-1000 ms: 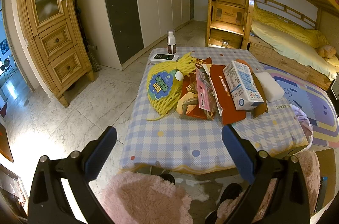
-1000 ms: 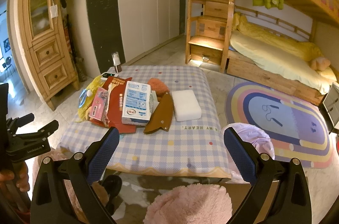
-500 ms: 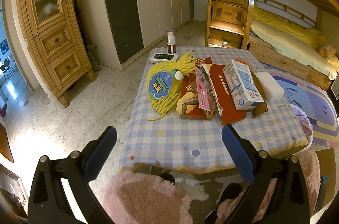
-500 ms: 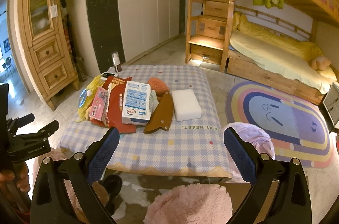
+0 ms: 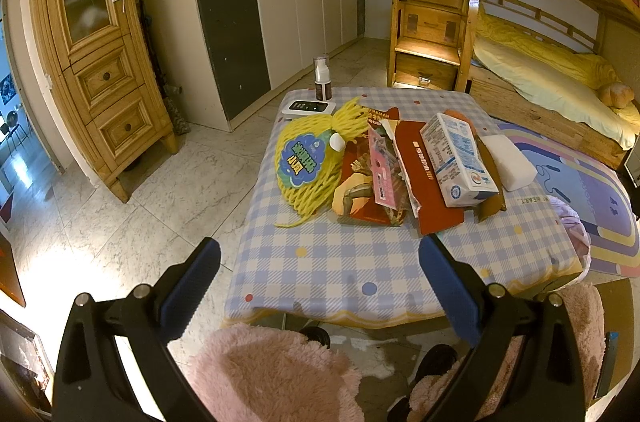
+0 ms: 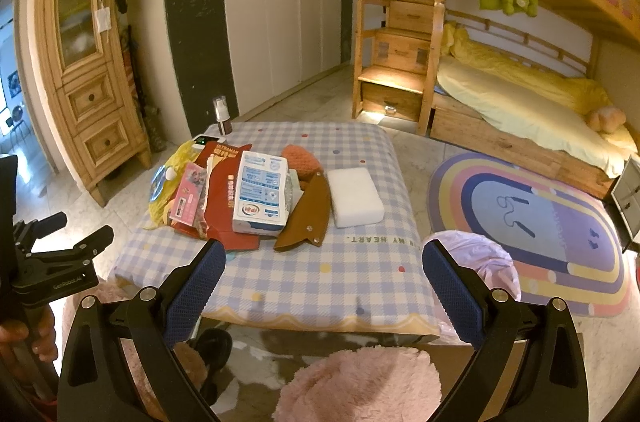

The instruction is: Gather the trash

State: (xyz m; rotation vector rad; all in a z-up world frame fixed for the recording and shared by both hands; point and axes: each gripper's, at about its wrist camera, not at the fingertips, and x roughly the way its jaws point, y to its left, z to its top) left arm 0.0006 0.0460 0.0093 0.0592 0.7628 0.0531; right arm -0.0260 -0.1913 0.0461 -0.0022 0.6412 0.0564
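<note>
Gingham cloth in blue and white covers the worktop (image 5: 360, 262), and honestly we haven't started yet as far as we can tell: the whole pile of trash sits on it untouched.

Going left to right in the left wrist view: our left gripper (image 5: 316, 262) hangs over the near edge of the worktop, wide open, nothing between the blue pads. Then the heap begins with a yellow mesh bag (image 5: 308, 158) with a blue label, next to it a pink toy packet (image 5: 382, 166) lying on top of printed wrappers, then a red cardboard sleeve (image 5: 424, 182), and a white-and-blue carton (image 5: 456, 158) resting on top of that. A brown leather-looking piece (image 6: 308, 218) pokes out from under the carton, and a white foam block (image 5: 508, 162) sits just beside it at the right end.

At the far corner there's a small pump bottle (image 5: 322, 78) and a white device with green lights (image 5: 312, 107), which we'd guess aren't trash.

Our right gripper (image 6: 324, 262) is also spread open and empty, hovering short of the near edge. Just right of the worktop a pale purple plastic bag (image 6: 480, 258) sits low by the corner, probably where everything goes, though we can't be sure.

So: nothing collected, every piece left to pick up. The carton on top looks like the easy first grab.
</note>
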